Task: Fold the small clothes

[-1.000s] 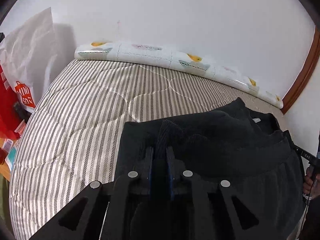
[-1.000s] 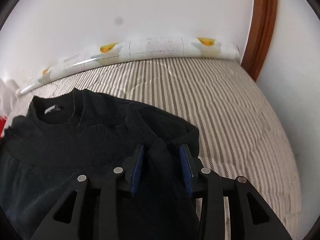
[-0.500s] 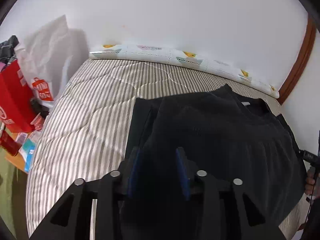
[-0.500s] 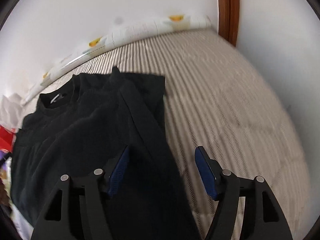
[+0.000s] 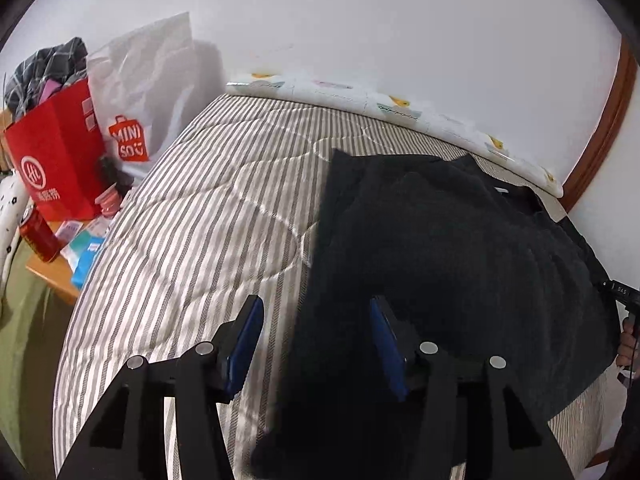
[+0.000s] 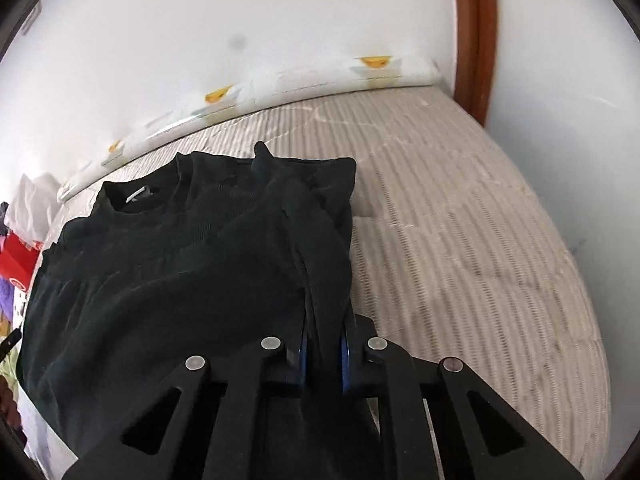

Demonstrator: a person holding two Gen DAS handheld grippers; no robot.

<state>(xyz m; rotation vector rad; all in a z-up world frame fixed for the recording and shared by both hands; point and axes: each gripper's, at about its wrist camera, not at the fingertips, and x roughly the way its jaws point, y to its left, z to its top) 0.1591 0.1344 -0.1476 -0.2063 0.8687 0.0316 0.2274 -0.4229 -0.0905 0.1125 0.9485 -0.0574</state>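
Folding black top [image 6: 168, 280] on bed [image 6: 460, 220]: right gripper [image 6: 323, 350] clamped on its right edge; left gripper [image 5: 316, 344] fingers apart. I'd grip the left edge level before lifting.

I see striped bed [image 5: 192, 240] | white wall [image 5: 360, 20] behind it | brown door frame [image 6: 474, 40] right of bed | wooden side table [image 5: 52, 280] left of bed

striped quilt [image 5: 208, 216] | red bag [image 5: 60, 152], white bag [image 5: 148, 80] beside bed | red can [image 5: 39, 232] on side table [image 5: 52, 276]
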